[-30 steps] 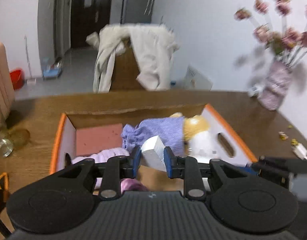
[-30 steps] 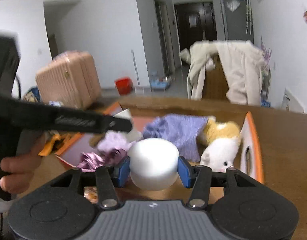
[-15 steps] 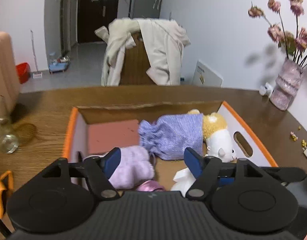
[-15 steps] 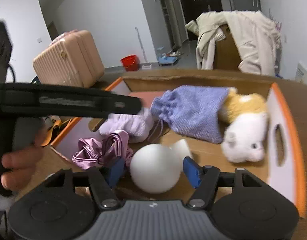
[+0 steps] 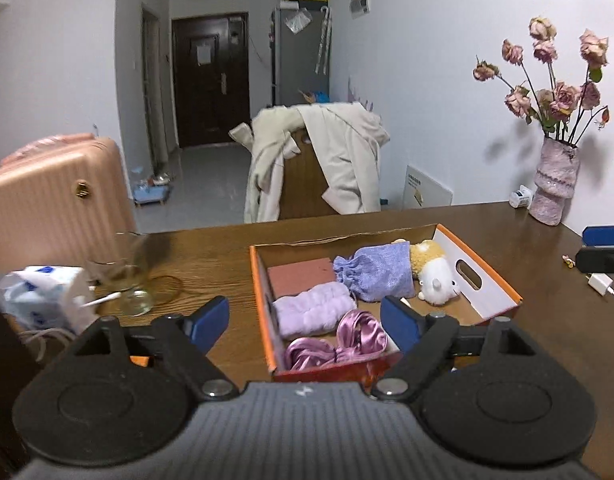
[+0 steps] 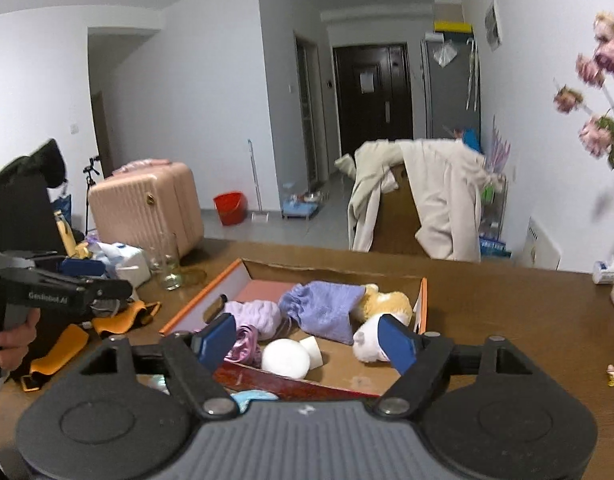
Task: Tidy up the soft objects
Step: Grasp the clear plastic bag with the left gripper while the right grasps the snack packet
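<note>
An orange-rimmed cardboard box (image 5: pixel 491 272) stands on the wooden table; it also shows in the right wrist view (image 6: pixel 423 292). It holds a purple drawstring pouch (image 5: pixel 373 274), a yellow-white plush toy (image 5: pixel 435 276), a lilac fluffy cloth (image 5: pixel 313 310), a pink satin scrunchie (image 5: pixel 339 346) and a pink slab (image 5: pixel 301 274). In the right wrist view a white foam ball (image 6: pixel 286 358) and white foam block (image 6: pixel 313 350) lie at the box's near end. My left gripper (image 5: pixel 305 324) is open and empty, above the box's near edge. My right gripper (image 6: pixel 305 338) is open and empty, above the ball.
A glass jar (image 5: pixel 125 268) and a tissue pack (image 5: pixel 43 296) stand left of the box. A vase of dried roses (image 5: pixel 555 188) stands at the far right. A charger (image 5: pixel 599 282) lies right. A coat-draped chair (image 5: pixel 319 164) is behind the table, a pink suitcase (image 6: pixel 147 208) left.
Both grippers opened and let go: the left released the white foam block, the right the white foam ball, into the box. Both then pulled back and up from the box.
</note>
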### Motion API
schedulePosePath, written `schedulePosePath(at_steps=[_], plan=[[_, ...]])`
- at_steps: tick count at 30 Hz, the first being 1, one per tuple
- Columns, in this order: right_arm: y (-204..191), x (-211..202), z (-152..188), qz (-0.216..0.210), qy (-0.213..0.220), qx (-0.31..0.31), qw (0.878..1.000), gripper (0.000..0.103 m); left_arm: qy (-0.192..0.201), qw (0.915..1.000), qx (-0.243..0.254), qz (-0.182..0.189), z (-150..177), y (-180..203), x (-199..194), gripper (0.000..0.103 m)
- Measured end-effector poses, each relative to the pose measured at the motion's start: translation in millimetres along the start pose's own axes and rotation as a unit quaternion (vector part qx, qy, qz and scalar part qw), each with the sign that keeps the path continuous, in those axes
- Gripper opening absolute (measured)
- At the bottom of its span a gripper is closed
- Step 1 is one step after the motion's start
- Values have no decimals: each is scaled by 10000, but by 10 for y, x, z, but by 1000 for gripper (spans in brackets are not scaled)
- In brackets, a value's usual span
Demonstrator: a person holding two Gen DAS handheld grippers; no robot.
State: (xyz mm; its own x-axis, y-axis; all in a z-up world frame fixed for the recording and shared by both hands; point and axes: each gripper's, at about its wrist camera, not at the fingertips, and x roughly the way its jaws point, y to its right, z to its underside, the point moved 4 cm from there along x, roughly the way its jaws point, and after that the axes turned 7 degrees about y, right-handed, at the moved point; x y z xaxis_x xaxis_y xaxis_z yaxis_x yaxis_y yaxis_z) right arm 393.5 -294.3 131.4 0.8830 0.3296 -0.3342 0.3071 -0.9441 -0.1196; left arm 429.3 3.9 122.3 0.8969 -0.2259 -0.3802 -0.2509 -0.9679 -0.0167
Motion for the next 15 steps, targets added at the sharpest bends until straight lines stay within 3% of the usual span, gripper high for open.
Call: schedulePosePath(at_steps=[3,8,12,15], plan=[[-154,-219,83,6,140,-48,9999,78,272,9995,61,-153,123,14,-350,88],[-489,-560,522,-108,352,-17,9993,78,666,9975,157,-168,650,139,-947,93],[-740,-717,950,-47,308,-125,9994,78,661,9976,-8,-213,1130,230,-1286,94],[-853,-786,1217,-92,192,20,9998,78,538,9973,-416,-269,1394,225,-1437,94]])
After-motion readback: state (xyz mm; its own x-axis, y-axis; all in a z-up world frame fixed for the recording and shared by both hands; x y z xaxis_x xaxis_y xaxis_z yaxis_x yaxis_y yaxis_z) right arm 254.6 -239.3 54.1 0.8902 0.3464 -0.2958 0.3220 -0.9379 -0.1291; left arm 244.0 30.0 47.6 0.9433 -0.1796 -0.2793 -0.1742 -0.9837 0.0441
